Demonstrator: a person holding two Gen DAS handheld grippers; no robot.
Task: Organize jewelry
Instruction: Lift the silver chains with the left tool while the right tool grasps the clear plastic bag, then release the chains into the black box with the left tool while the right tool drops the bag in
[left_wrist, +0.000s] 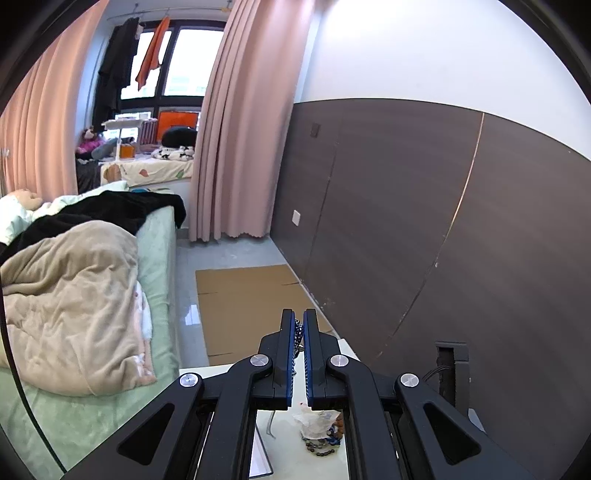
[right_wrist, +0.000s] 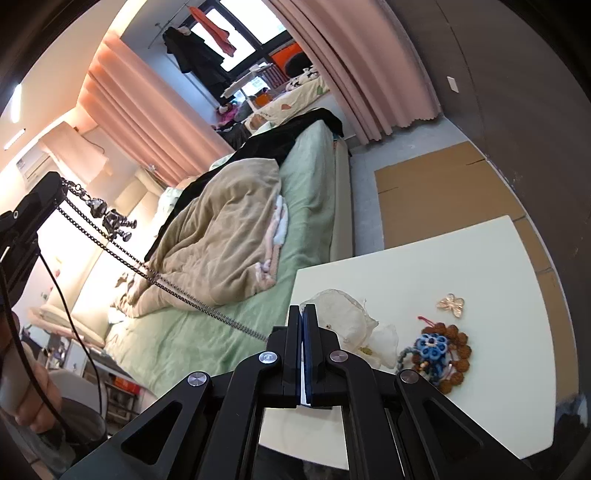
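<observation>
Necklace taut between both fingers

A dark metal chain necklace with a silvery figure pendant is stretched taut in the air beyond the table's left edge. On the cream table a brown bead bracelet with a blue knitted flower lies near the right edge; a pale butterfly-shaped clip rests just behind it, and a sheer pouch, possibly empty, near the left edge.
</observation>
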